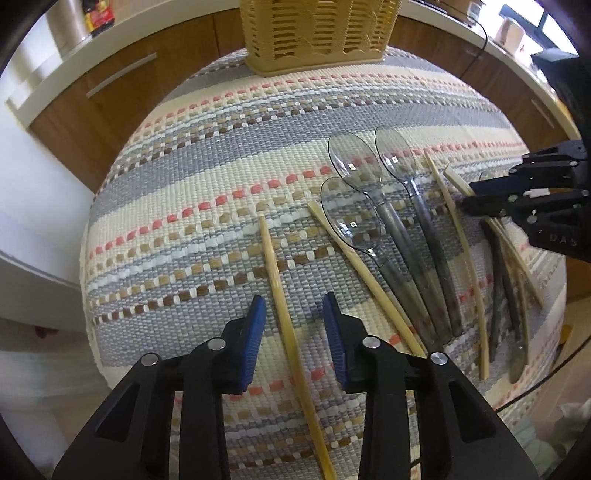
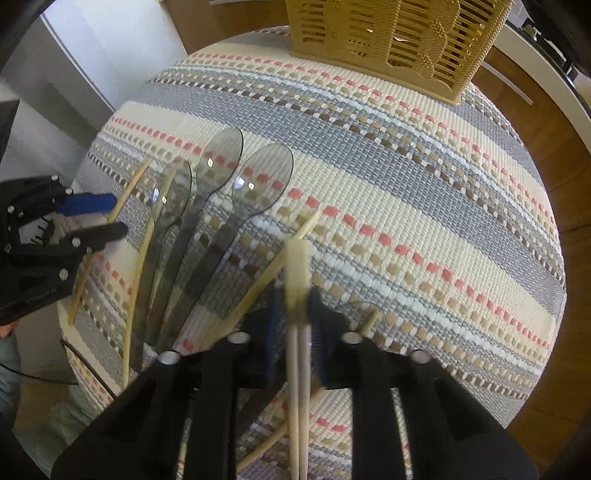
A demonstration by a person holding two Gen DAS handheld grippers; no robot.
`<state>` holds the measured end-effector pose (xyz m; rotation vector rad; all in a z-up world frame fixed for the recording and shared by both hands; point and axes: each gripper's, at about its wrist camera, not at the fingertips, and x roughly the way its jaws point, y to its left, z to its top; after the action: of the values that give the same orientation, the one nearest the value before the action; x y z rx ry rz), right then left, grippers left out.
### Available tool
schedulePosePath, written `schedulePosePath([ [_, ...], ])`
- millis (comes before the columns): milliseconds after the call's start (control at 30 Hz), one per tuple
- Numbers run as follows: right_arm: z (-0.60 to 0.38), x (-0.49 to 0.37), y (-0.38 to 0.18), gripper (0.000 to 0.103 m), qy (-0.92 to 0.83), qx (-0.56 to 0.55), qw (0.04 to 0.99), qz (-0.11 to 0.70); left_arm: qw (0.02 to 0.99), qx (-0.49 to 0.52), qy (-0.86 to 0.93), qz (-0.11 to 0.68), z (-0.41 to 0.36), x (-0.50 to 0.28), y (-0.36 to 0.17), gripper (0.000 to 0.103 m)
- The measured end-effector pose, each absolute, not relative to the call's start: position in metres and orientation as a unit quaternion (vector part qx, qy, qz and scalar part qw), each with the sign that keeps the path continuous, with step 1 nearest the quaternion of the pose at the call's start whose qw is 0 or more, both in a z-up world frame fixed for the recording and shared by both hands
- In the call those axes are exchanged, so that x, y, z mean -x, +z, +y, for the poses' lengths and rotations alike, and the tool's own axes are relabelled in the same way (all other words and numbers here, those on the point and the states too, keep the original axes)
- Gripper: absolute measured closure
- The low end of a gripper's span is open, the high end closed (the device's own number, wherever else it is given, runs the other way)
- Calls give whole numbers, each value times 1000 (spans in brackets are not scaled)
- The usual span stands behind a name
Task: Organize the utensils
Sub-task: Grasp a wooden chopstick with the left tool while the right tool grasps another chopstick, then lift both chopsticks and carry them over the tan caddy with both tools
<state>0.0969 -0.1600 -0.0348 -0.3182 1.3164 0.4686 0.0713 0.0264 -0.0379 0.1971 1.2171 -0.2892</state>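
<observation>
My left gripper (image 1: 293,310) is open, its blue pads either side of a bamboo chopstick (image 1: 284,314) lying on the striped mat (image 1: 207,177). My right gripper (image 2: 293,295) is shut on a pair of joined chopsticks (image 2: 297,269), held above the mat. Three clear plastic spoons (image 1: 369,199) lie side by side right of the left gripper, with more chopsticks (image 1: 458,236) among them. The tan utensil basket (image 1: 317,33) stands at the mat's far edge; it also shows in the right wrist view (image 2: 399,37). The spoons show there too (image 2: 221,199).
Dark utensils (image 1: 498,280) lie at the mat's right end. The mat covers a round table (image 2: 535,332) with a close edge. Wooden cabinets (image 1: 122,92) and a white counter stand behind. The left gripper (image 2: 96,218) appears at the left of the right wrist view.
</observation>
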Motion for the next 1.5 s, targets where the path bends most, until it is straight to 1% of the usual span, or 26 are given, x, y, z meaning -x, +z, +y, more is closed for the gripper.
schedulePosePath([
  [33,-160,-97,-33,92,214,148,757,599,806,-102,-130,568,25,-71,-39,79],
  [167,-171,-92,-19,92,221,136,771,582,804,-128,-125,567,13,-69,-41,82],
  [233,-178,-89,-9,92,225,131,779,571,803,-131,-127,567,8,-67,-41,87],
  [267,-180,-82,-2,92,226,131,784,563,803,-131,-126,568,6,-66,-40,90],
  [300,-184,-80,4,92,225,133,789,555,803,-133,-123,568,1,-66,-41,99],
  [467,-203,-68,30,92,231,129,809,525,808,-121,-134,560,-2,-58,-34,100],
  [600,-221,-58,51,92,237,122,824,501,829,-104,-140,531,-4,-52,-12,100],
  [800,-225,-53,84,92,242,100,852,453,872,-88,-144,460,-4,-49,51,100],
  [1000,-236,-58,137,92,244,66,887,386,914,-60,-164,368,-2,-54,126,99],
  [1100,-240,-64,166,92,246,47,902,352,917,-39,-197,346,-7,-58,155,99],
  [1300,-241,-88,214,92,240,23,928,286,940,-44,-199,273,-18,-74,204,99],
  [1400,-238,-107,232,92,232,16,939,254,951,-29,-199,236,-24,-91,227,99],
  [1500,-235,-127,245,92,226,11,949,218,957,0,-209,202,-26,-113,237,99],
])
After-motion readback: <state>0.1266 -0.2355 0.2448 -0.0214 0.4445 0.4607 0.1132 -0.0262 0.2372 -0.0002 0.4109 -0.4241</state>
